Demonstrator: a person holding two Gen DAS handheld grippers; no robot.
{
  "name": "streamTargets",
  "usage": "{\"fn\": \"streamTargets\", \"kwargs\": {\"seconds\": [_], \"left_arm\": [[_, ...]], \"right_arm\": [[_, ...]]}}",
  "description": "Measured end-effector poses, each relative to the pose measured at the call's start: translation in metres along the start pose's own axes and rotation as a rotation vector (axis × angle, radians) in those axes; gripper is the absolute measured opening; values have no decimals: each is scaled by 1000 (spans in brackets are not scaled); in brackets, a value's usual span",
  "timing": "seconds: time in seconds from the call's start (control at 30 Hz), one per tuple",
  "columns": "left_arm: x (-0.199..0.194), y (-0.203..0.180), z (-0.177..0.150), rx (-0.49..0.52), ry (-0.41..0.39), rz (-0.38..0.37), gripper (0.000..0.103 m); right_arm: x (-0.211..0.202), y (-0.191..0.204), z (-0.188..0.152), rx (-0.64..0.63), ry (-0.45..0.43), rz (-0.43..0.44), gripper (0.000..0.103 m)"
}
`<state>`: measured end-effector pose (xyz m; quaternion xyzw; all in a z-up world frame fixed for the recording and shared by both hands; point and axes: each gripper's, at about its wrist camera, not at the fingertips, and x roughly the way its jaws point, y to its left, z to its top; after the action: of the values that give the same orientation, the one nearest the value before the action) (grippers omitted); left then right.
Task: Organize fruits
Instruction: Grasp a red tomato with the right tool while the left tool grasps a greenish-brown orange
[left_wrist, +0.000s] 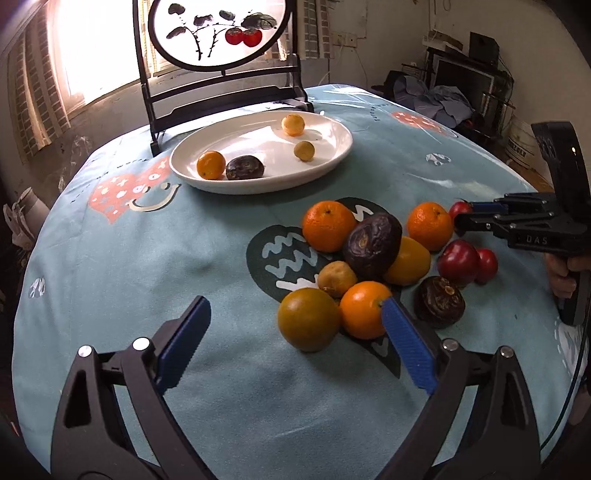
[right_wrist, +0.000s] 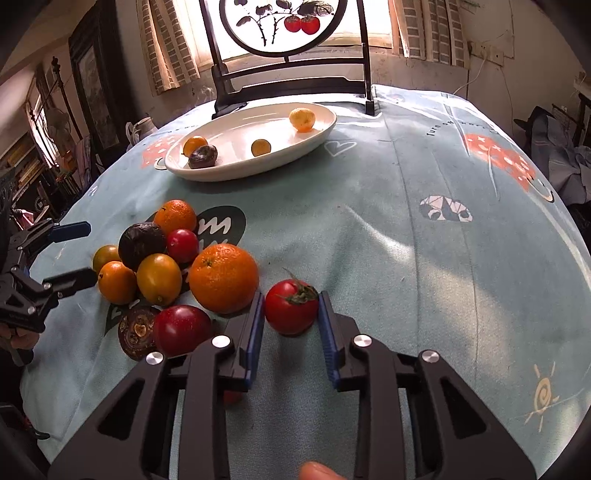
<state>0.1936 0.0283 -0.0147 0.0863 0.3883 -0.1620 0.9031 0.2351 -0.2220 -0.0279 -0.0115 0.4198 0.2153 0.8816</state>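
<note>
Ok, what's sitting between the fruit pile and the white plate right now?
Nothing: only bare blue tablecloth separates the fruit pile from the white plate, clearest in the right wrist view.

The right gripper (right_wrist: 291, 314) points steeply down with its two blue-padded fingers (right_wrist: 255, 332) drawn close together, both pads pressing the sides of a red tomato (right_wrist: 291, 306) pinched between the fingertips. A fingertip of the person's hand (right_wrist: 317, 470) shows at the lower edge behind it. The left gripper (left_wrist: 295, 332) also tilts downward, its fingers (left_wrist: 184, 343) spread wide apart with nothing pinched between them; the right finger's tip lies just against an orange (left_wrist: 364, 310). In the left wrist view, a hand (left_wrist: 565, 273) grips the right gripper's handle.
</note>
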Motion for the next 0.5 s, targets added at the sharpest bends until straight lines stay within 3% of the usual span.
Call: {"fn": "streamTargets", "kwargs": {"seconds": [0.17,0.33,0.5], "left_arm": [[-3,-1,-4,55,10,-59,69],[-6,1,-9,99,15,-66,59],[1,11,-10,61,44,-79,45]], "right_arm": [[1,2,0,0,6,-6,29],[2,2,-1,1,12,-10,29],[2,3,-1,1,15,-12,29]]}}
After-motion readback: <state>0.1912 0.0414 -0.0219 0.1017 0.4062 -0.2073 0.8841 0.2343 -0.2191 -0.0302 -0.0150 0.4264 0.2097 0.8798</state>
